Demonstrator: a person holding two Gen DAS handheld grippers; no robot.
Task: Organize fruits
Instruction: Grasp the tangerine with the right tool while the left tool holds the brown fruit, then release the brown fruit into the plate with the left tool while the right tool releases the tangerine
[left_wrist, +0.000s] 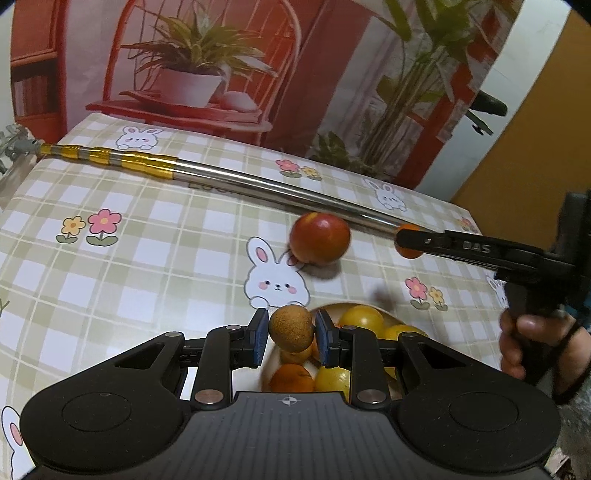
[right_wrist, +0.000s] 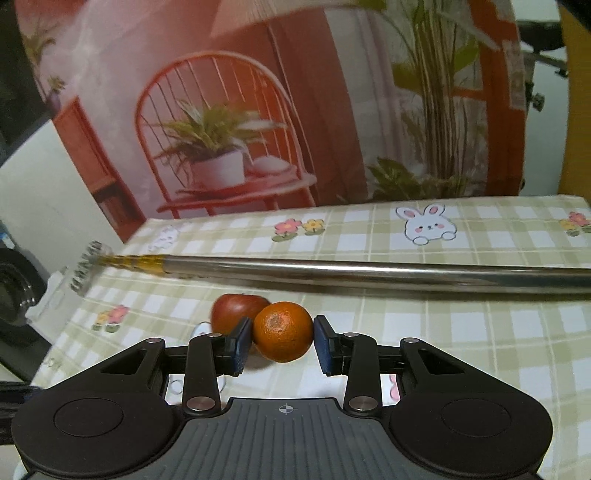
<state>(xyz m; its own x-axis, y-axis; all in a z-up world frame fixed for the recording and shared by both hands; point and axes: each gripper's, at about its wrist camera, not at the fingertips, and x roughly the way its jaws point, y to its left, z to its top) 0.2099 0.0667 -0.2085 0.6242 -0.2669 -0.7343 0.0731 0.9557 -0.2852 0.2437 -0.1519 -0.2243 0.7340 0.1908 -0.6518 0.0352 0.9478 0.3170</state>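
My left gripper (left_wrist: 290, 330) is shut on a small brown round fruit (left_wrist: 290, 328), held just above a cream bowl (left_wrist: 332, 305). The bowl holds yellow fruits (left_wrist: 362, 319) and an orange one (left_wrist: 291, 378). A red apple (left_wrist: 319, 238) rests on the checked tablecloth beyond the bowl. In the right wrist view my right gripper (right_wrist: 283, 334) is shut on an orange (right_wrist: 283, 331), with the red apple (right_wrist: 232, 310) just behind it to the left. The left wrist view shows the right gripper (left_wrist: 404, 242) from the side, right of the apple, with the orange (left_wrist: 406, 253) peeking out at its tip.
A long metal pole (left_wrist: 258, 184) with gold bands lies across the table behind the apple, also in the right wrist view as the pole (right_wrist: 369, 271). A hand (left_wrist: 517, 332) grips the right tool's handle. A printed backdrop of chairs and plants stands behind the table.
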